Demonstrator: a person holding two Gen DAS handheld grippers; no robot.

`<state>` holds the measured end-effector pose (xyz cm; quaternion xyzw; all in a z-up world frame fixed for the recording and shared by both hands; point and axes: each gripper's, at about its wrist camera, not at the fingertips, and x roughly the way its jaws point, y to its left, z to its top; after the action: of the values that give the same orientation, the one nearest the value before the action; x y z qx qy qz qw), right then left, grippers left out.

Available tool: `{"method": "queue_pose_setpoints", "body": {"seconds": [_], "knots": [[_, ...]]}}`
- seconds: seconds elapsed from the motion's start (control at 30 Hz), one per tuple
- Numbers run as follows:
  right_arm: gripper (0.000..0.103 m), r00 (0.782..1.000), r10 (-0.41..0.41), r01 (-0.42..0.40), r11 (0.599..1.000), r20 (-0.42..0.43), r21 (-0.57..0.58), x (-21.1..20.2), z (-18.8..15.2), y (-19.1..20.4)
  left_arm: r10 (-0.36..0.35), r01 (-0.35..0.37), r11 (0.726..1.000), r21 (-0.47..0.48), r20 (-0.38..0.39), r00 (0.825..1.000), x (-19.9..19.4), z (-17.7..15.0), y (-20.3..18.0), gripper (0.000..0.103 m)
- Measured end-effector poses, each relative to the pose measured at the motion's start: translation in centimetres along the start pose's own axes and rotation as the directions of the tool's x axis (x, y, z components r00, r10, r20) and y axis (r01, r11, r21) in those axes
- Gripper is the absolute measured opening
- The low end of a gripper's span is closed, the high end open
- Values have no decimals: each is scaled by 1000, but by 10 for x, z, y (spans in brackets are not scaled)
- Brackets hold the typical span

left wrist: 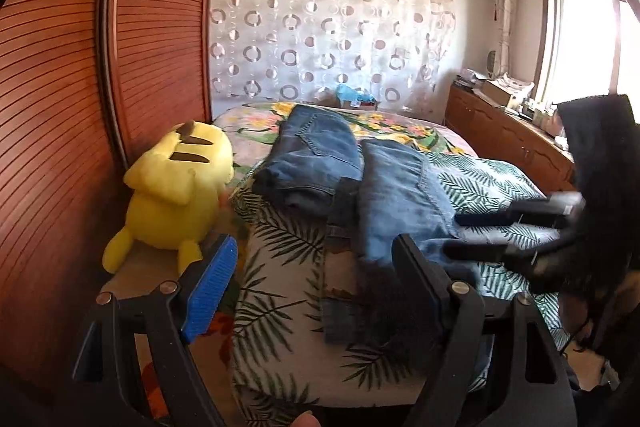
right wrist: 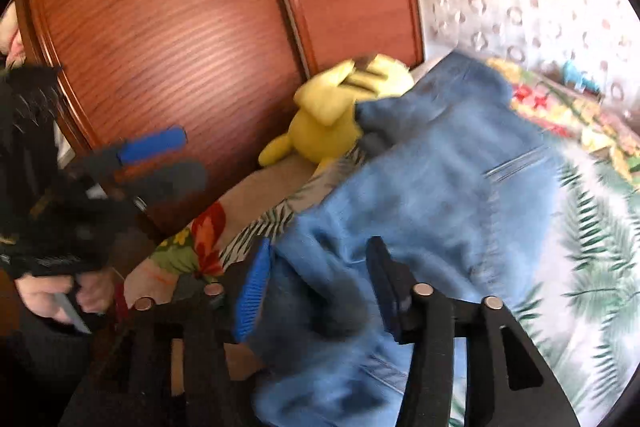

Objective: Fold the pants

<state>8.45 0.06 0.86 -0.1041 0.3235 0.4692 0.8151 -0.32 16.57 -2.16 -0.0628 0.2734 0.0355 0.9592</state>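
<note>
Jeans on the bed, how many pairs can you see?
2. One folded pair lies farther back, near the yellow plush toy; the other pair lies nearer, beside it. More may be hidden underneath.

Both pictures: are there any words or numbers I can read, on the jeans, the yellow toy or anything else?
No text can be read anywhere.
jeans: no label or writing shows.
yellow plush toy: only brown stripes, no words.
blue packet by the curtain: too small to read.
left gripper: pale marks on its black body, too blurred to read.
</note>
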Motion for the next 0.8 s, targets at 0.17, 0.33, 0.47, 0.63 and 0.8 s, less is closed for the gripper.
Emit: {"method": "queue_pose_setpoints", "body": {"seconds": [0.17,0.33,0.47,0.63,0.8], "knots": [[61,985,-167,167,986,50,-2,-15,4,-35,-70,71,997,12,-33,997,18,-4,-18,80],[62,973,-232,231,972,14,49,10,6,-77,-93,95,995,7,-115,989,46,-20,-26,80],[64,977,-215,214,972,-1,98,46,22,-97,-66,67,998,-1,-184,981,63,-39,-23,80],[73,982,-187,190,969,-33,157,78,29,-116,-84,74,996,-49,-238,968,78,-60,-14,80],[87,989,-123,137,968,-77,209,105,27,-148,-142,116,986,-121,-238,961,81,-72,-8,80]]}}
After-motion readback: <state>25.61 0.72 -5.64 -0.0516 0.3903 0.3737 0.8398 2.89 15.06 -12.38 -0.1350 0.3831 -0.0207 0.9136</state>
